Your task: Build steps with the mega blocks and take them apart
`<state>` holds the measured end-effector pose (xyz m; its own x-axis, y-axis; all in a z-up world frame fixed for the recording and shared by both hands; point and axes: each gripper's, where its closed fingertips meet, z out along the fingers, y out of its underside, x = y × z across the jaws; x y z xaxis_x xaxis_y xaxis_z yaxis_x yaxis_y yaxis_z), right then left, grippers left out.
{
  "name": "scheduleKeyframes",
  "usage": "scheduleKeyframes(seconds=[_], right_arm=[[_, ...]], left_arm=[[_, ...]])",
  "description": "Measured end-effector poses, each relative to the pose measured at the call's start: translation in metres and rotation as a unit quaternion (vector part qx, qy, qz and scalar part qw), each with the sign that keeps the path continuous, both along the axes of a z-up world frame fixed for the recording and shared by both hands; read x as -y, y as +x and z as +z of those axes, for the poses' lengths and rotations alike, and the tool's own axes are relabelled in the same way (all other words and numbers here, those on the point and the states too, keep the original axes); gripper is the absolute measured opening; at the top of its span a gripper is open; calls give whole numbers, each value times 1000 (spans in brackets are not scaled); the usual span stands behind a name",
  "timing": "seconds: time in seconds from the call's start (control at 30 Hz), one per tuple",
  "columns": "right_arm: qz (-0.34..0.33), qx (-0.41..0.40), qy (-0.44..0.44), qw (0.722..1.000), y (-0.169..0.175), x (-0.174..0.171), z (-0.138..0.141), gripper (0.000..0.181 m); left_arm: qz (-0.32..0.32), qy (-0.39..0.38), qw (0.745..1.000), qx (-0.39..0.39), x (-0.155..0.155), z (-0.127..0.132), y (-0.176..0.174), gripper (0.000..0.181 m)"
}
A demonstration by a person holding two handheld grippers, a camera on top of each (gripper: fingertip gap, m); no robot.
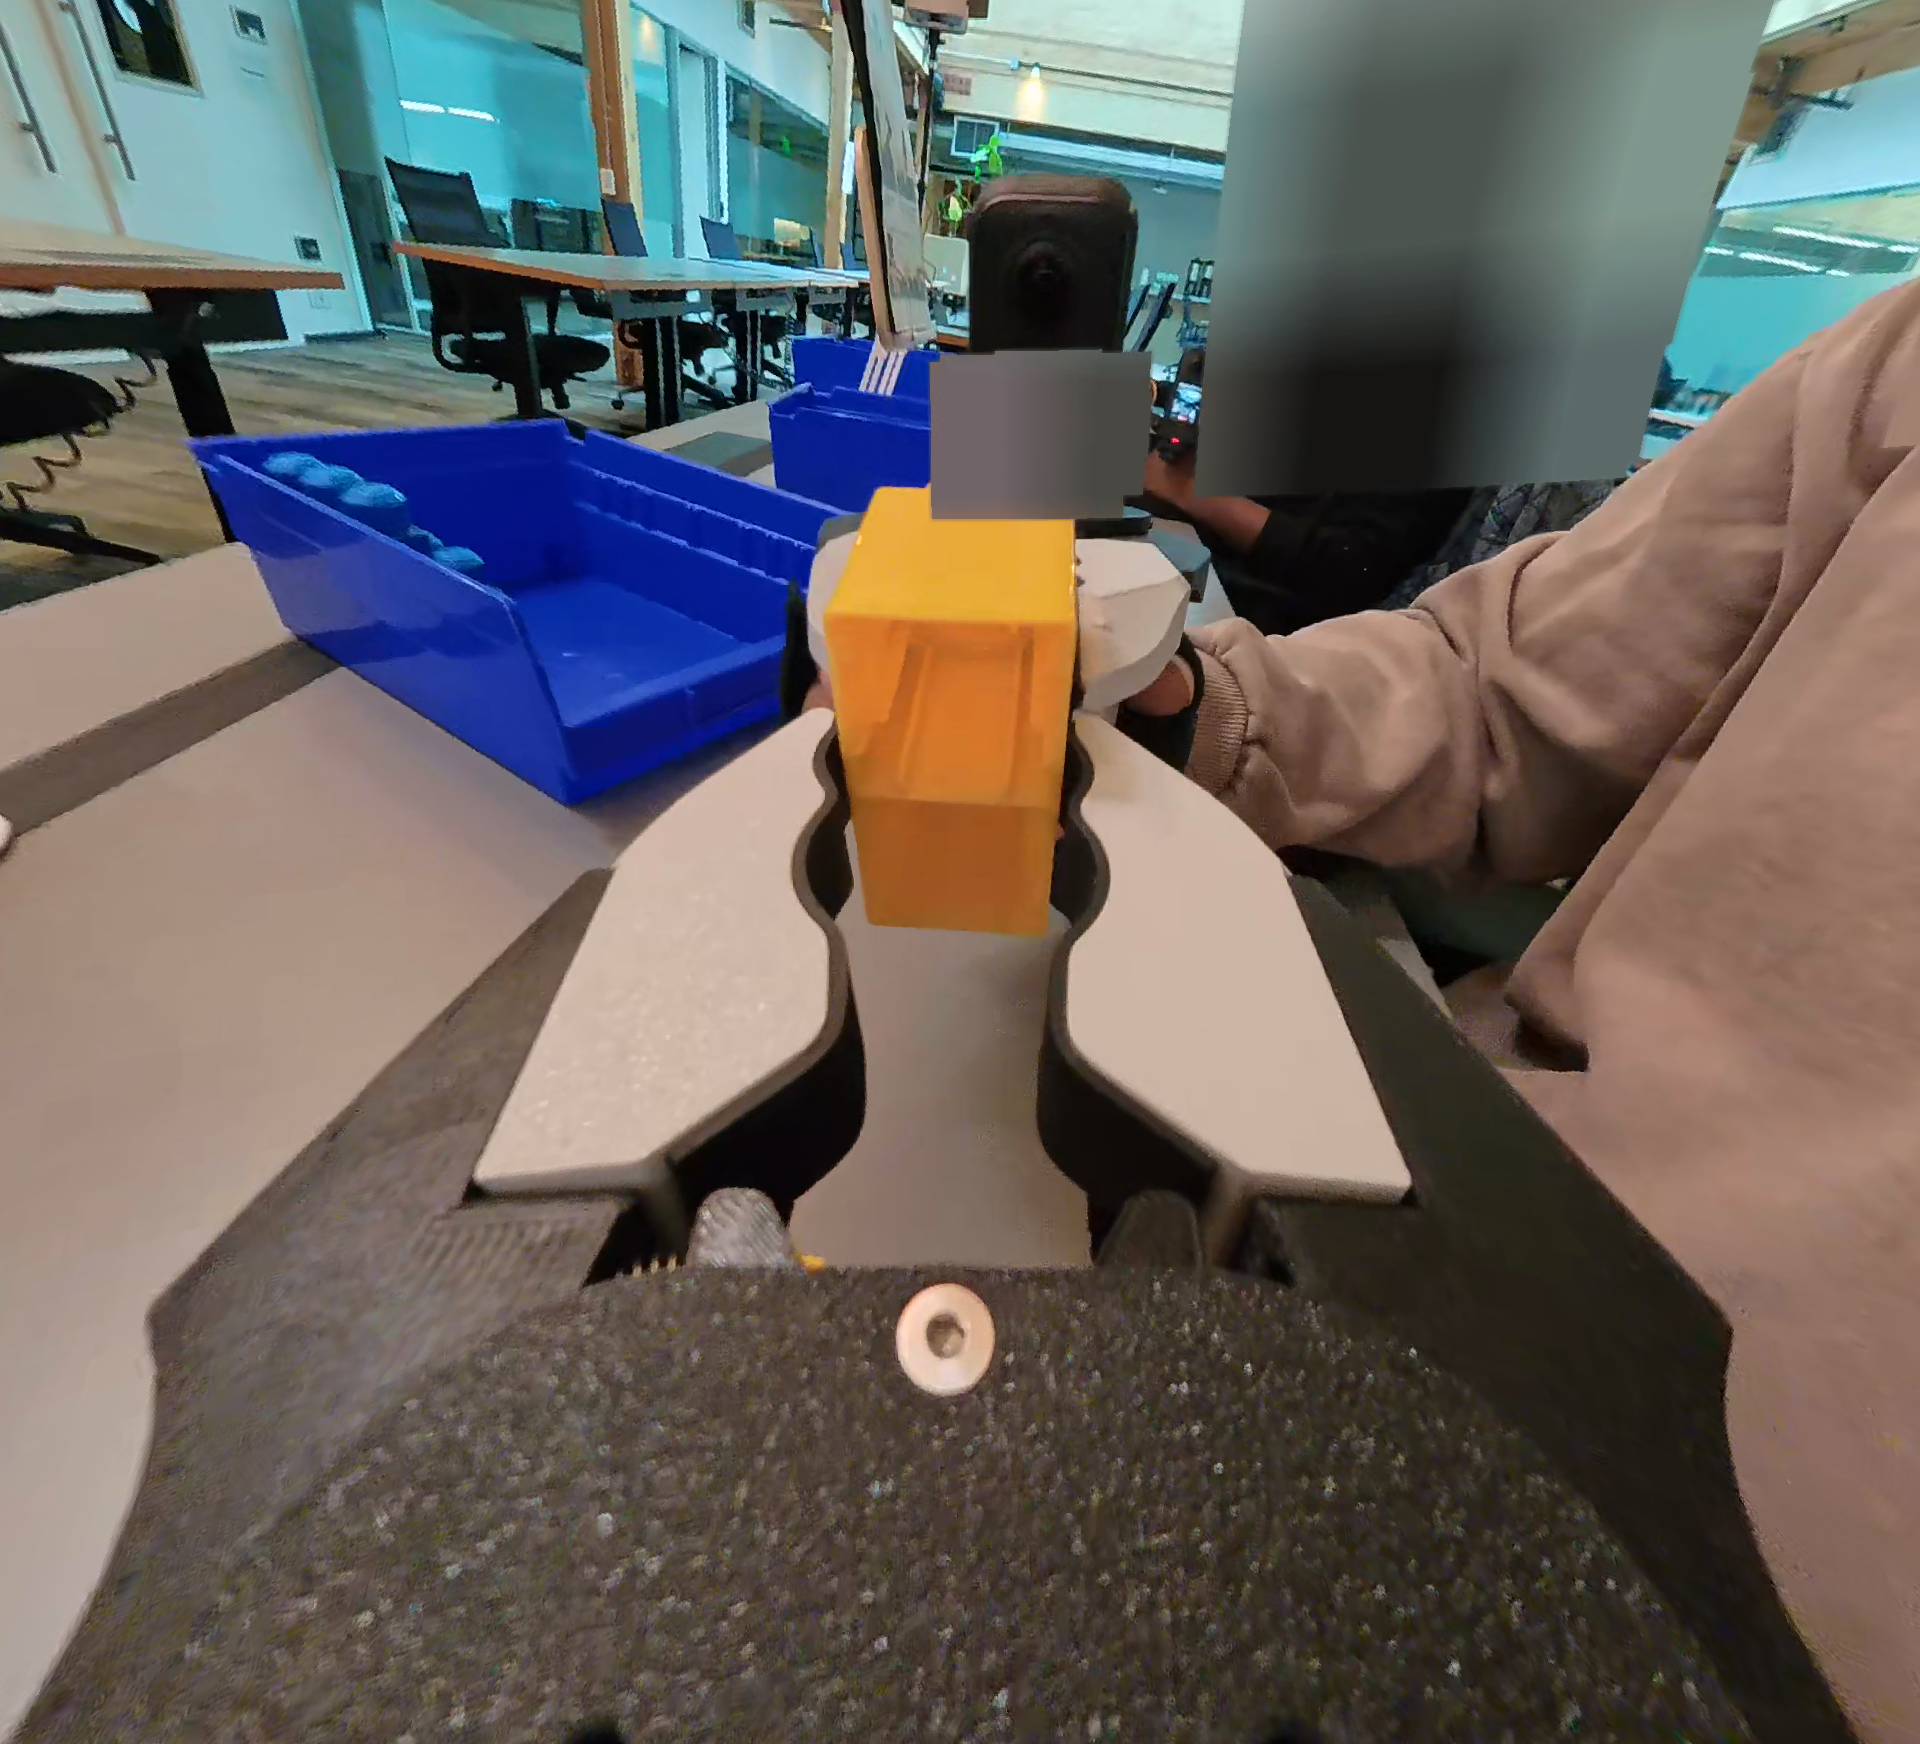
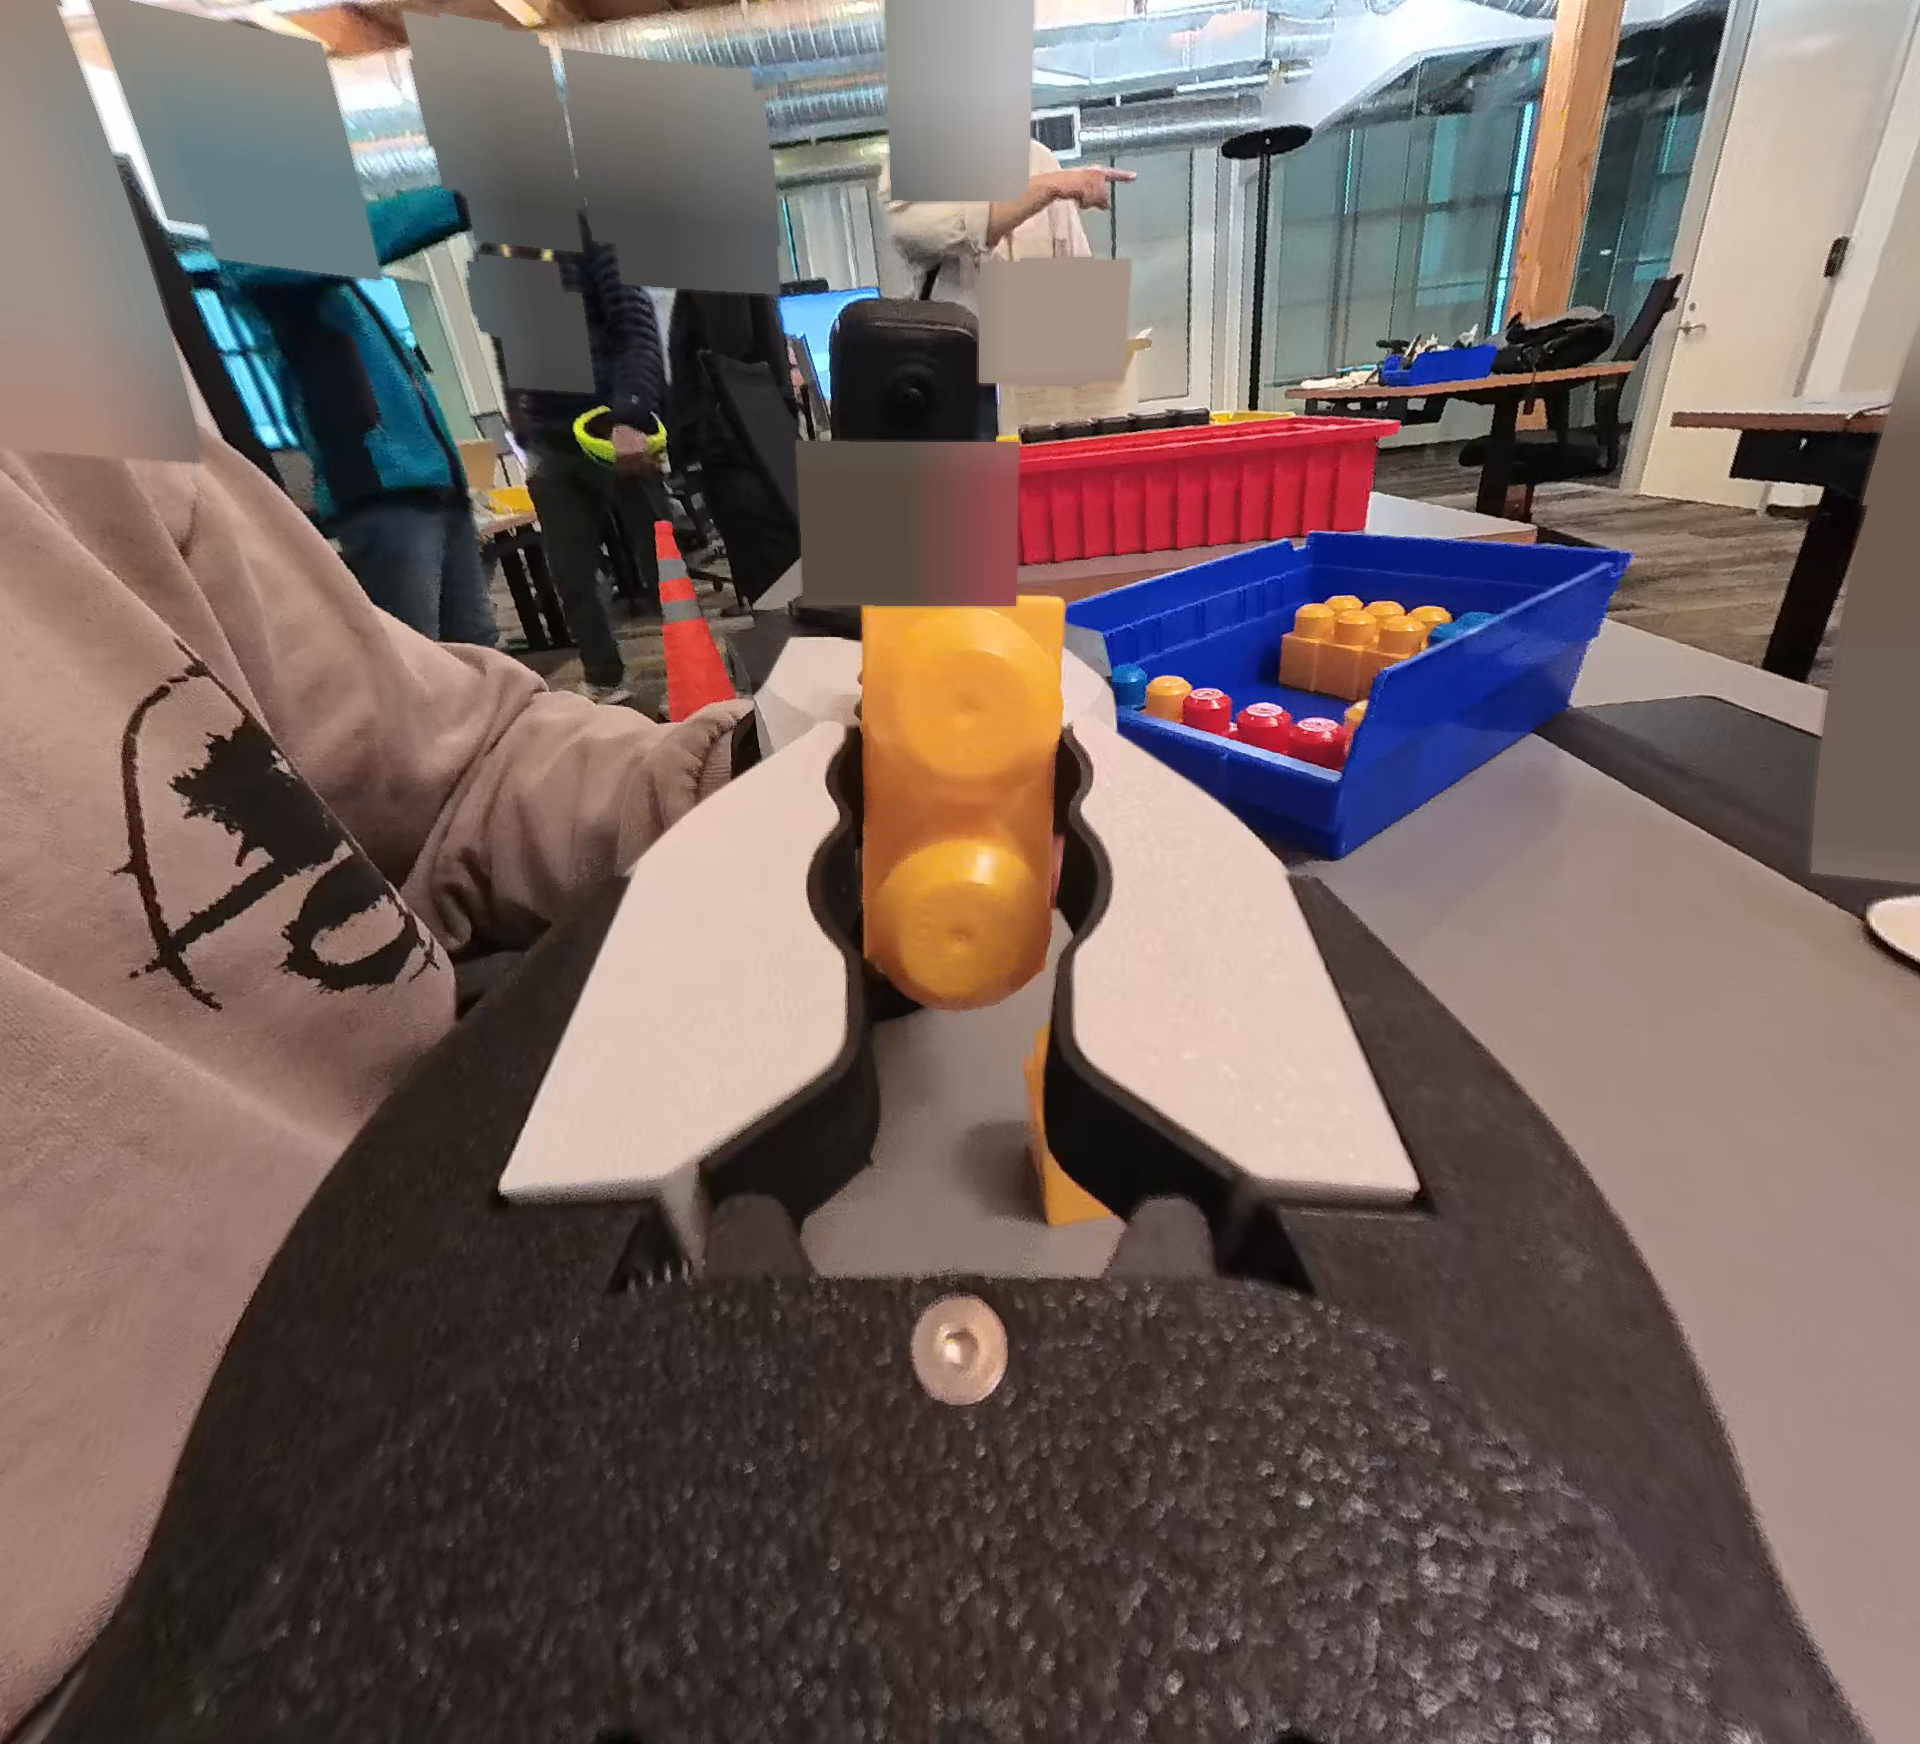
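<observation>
Yellow blocks (image 1: 951, 718) are held in mid-air above the table (image 1: 312, 915), clamped at once by left gripper (image 1: 951, 790) and right gripper (image 2: 961, 821), facing; a skewed pull could jam the studs or drop one.

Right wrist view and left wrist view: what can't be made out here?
- Right wrist view: small yellow plastic piece below, mostly hidden by the right gripper finger.
- Left wrist view: studded blue plastic blocks in the blue plastic bin blend with its wall; uncountable.
- Both views: yellow plastic block joint covered by fingers.
</observation>
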<state>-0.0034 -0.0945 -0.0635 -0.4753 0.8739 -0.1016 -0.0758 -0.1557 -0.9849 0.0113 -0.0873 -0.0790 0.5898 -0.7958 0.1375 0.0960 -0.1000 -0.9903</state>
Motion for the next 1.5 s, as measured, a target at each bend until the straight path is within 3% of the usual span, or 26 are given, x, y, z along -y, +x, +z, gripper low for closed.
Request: scheduleKeyframes(seconds=[0.13, 0.2, 0.33, 0.43, 0.57, 0.73, 0.87, 0.93, 1.0, 1.1, 1.17, 1.3, 1.5], right_arm=[[-40, 40, 49, 997, 1, -21, 5, 36], [-53, 129, 104, 985, -2, -31, -14, 36], [-18, 299, 222, 928, -12, -23, -67, 43], [13, 373, 285, 883, -26, -11, -96, 47], [52, 443, 357, 821, -40, -5, -128, 55], [88, 471, 388, 787, -51, 1, -150, 52], [87, 437, 385, 808, -54, -3, -149, 38], [78, 401, 364, 837, -54, -8, -135, 35], [67, 343, 316, 882, -53, -12, -107, 35], [49, 197, 211, 956, -46, -20, -42, 35], [32, 104, 140, 984, -34, -30, -1, 35], [8, -3, 41, 999, -12, -48, 37, 34], [21, -11, 18, 1000, -10, -36, 24, 35]], left_arm=[[33, 29, 999, 13, 1, 15, -34, 38], [62, 47, 997, 17, 1, 21, -58, 38], [114, 64, 991, 17, 2, 24, -97, 38], [135, 56, 989, 8, 1, 16, -115, 38], [160, 34, 987, -6, -5, 1, -131, 38], [176, 29, 984, -7, -7, -3, -139, 37], [178, 31, 984, -3, -6, -1, -141, 38], [171, 31, 985, 2, -5, 0, -139, 37], [162, 32, 986, 1, -5, 1, -134, 38], [138, 33, 990, 9, -2, 4, -120, 38], [119, 34, 992, 10, -1, 5, -108, 37], [81, 31, 996, 6, 2, 5, -82, 38], [52, 14, 998, -13, 1, -3, -57, 38]])
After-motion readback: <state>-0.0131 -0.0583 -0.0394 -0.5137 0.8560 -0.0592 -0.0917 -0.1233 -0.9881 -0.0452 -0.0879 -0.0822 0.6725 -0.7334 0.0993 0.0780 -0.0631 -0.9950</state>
